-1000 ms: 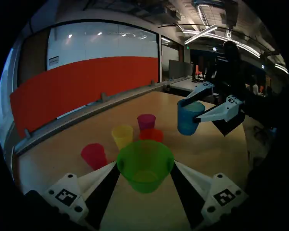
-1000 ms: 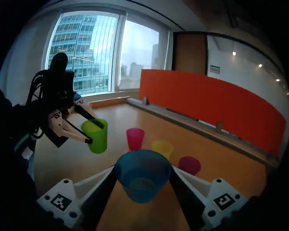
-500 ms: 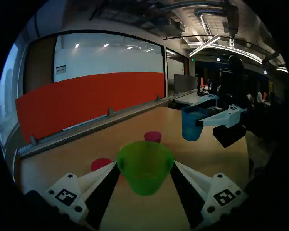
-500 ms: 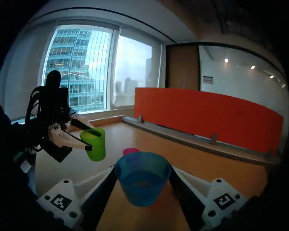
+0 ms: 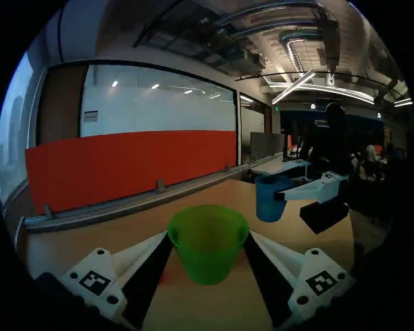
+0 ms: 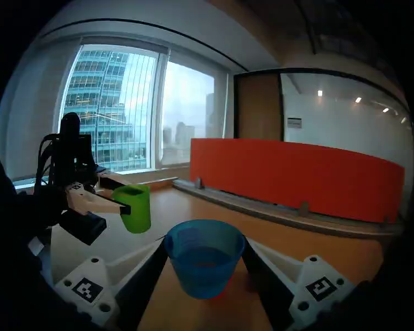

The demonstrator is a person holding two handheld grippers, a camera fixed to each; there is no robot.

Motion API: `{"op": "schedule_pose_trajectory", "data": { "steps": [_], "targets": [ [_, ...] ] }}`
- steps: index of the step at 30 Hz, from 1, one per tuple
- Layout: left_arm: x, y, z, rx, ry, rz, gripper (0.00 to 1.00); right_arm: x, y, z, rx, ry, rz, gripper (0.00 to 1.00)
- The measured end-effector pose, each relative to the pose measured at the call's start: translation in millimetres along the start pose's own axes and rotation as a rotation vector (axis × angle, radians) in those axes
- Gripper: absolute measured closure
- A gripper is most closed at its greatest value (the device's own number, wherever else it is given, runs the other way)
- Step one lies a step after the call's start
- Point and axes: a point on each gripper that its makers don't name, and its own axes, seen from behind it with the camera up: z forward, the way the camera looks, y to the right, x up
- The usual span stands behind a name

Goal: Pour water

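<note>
In the left gripper view, a long orange wall (image 5: 129, 160) is running along the far left side of the wooden table (image 5: 113, 231). In the middle, very near, the left gripper (image 5: 208, 238) is holding the green cup (image 5: 208, 259). Its two white fingers (image 5: 127, 259) are pinching the cup from both sides. The green cup is standing upright in the air above the table. I cannot tell if anything is inside it. Farther off on the right, the right gripper (image 5: 273, 190) is pinching the blue cup (image 5: 269, 201) between its jaws. That cup is upright too and is hanging over the far part of the table. The two cups are not touching.

In the right gripper view, a big window (image 6: 118, 121) is showing tall buildings on the far left. In front of it, the left gripper (image 6: 127, 205) is holding the green cup (image 6: 134, 209) upright over the table (image 6: 284, 237). In the middle, very near, the right gripper (image 6: 204, 251) is squeezing the blue cup (image 6: 204, 276) from both sides. Some water (image 6: 204, 265) seems to be sitting low inside the blue cup. The orange wall (image 6: 295, 179) is stretching across the far right.
</note>
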Motion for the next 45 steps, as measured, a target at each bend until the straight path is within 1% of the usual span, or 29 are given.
{"op": "schedule_pose_trajectory", "data": {
  "steps": [8,12,15,24,37,45],
  "targets": [
    [2.0,1.5,-0.1,0.0,0.013,0.009,0.13,4.4,-0.2,-1.0,-0.003,0.002,-0.007,0.08],
    [2.3,2.4,-0.3,-0.004,0.017,0.005,0.13,4.7,-0.2,-1.8,0.001,0.001,-0.009,0.08],
    [3.2,3.9,-0.5,-0.01,0.019,0.001,0.13,4.4,0.5,-2.0,0.001,-0.001,-0.015,0.08],
    [1.8,10.8,1.4,-0.021,0.017,0.01,0.13,8.1,3.3,-3.3,0.006,-0.005,-0.029,0.08],
    [2.0,19.5,3.5,-0.035,0.029,0.009,0.13,29.3,6.2,-3.0,0.008,0.01,-0.084,0.08],
    [-0.4,26.6,5.0,-0.051,0.032,0.002,0.13,44.8,4.3,-1.0,0.013,0.018,-0.155,0.08]
  ]
}}
